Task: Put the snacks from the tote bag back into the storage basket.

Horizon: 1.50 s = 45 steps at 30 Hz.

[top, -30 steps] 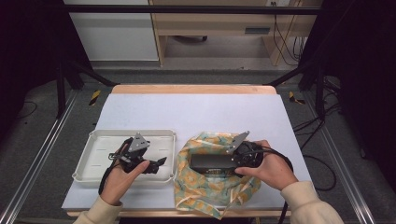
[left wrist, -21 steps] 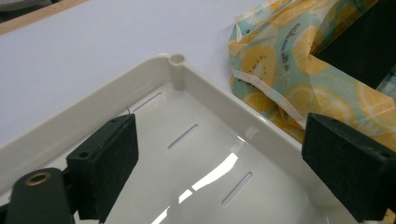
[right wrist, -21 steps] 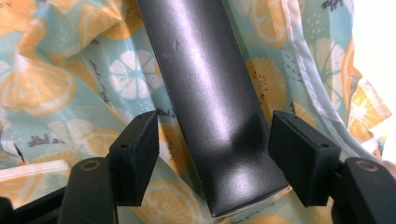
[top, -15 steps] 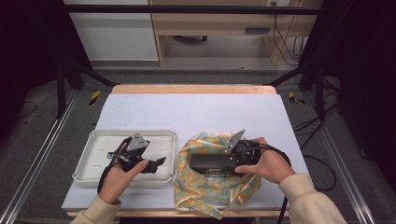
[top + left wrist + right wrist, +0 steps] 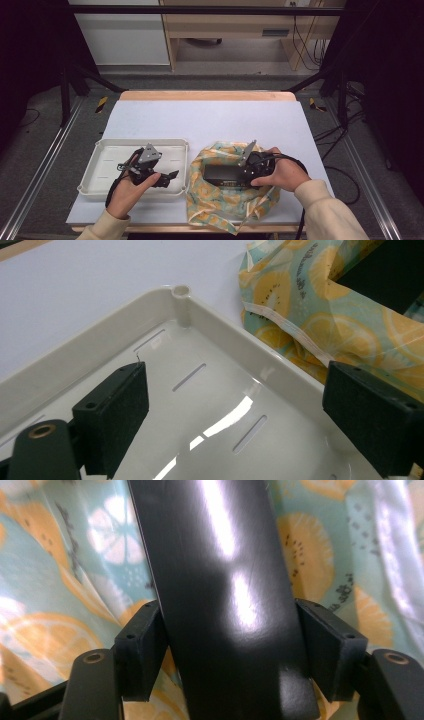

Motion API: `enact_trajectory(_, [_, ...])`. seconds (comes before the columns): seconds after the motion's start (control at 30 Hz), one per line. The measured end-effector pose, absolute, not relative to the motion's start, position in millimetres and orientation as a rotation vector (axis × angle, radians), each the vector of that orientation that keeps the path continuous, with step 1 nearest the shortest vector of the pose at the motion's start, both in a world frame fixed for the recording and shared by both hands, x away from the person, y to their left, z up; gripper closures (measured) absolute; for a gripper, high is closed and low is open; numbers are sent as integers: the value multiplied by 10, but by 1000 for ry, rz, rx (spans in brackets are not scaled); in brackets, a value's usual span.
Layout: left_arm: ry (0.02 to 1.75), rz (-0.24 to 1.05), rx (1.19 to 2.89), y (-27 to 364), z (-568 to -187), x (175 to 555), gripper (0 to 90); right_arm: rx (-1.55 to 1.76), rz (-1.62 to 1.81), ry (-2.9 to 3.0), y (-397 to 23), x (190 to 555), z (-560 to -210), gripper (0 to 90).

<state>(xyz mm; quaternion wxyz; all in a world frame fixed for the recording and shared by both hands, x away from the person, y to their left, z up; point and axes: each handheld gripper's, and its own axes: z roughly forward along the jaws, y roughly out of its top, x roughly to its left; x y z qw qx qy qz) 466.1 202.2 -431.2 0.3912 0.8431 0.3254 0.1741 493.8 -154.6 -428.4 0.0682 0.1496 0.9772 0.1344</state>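
1. Black and glossy, the box lies on the lemon-print bag, at the bag's mouth, right of the tray.
2. Right gripper has its jaws clamped on the box's two sides; they have just been closing a little.
3. Left gripper hovers over the tray with jaws spread wide, nothing between them.
4. Judged step: getting the box into or out of the bag; which way I cannot tell.
5. Next move needs a firm hold, and the free gripper pinching the cloth.
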Motion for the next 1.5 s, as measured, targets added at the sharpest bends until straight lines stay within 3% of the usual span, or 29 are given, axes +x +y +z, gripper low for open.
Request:
enact_trajectory(0.5, [810,437,2163,1989,-4326,4648,115,357,475,2939,-1672,4817,-4248,422])
enact_trajectory(1.07, [834,440,2175,2044,-4326,4665,115,314,676,2868,-1736,4746,-4106,431])
enact_trajectory(1.5, [710,337,2287,1948,-4212,4812,117,332,753,2808,-1879,4659,-3862,433])
